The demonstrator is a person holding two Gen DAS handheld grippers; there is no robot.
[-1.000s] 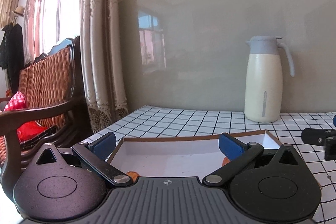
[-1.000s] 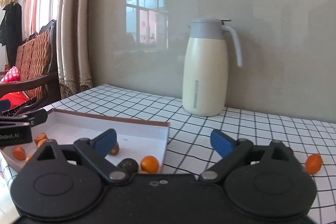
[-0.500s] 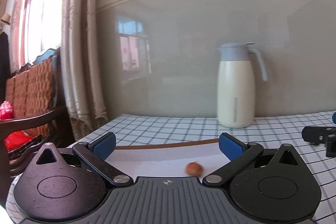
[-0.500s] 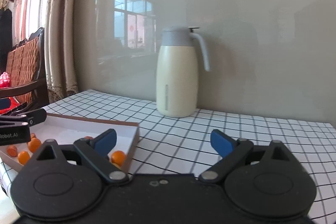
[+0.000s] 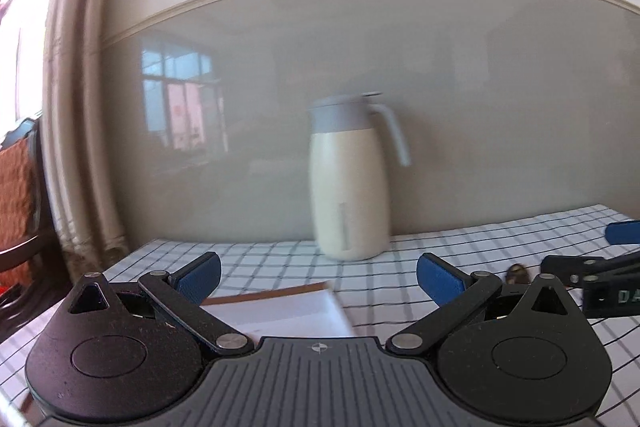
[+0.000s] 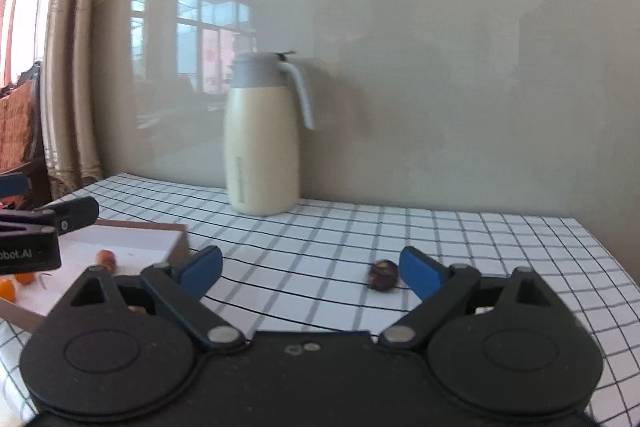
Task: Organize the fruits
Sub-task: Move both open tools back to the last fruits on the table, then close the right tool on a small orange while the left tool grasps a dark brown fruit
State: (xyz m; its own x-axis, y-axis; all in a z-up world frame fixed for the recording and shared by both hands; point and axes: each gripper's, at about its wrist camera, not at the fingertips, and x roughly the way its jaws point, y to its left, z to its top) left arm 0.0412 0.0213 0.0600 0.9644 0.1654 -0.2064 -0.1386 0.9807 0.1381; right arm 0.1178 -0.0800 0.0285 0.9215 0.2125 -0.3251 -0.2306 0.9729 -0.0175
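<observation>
One dark fruit (image 6: 383, 275) lies alone on the checked tablecloth (image 6: 460, 247), lower centre-right of the right wrist view, just beside the right-hand blue pad of the right gripper (image 6: 310, 269). Its jaws stand wide with nothing held, though they have just been closing a little. The left gripper (image 5: 318, 279) is likewise open and empty. The step in hand looks like reaching for this stray fruit to join the orange fruits (image 6: 105, 258) in the white tray (image 6: 132, 241) at lower left. Next the jaws must centre on it and close. A second ago the tray filled the left of both views; now both cameras have swung right, and the jug (image 6: 262, 139) has shifted left.
</observation>
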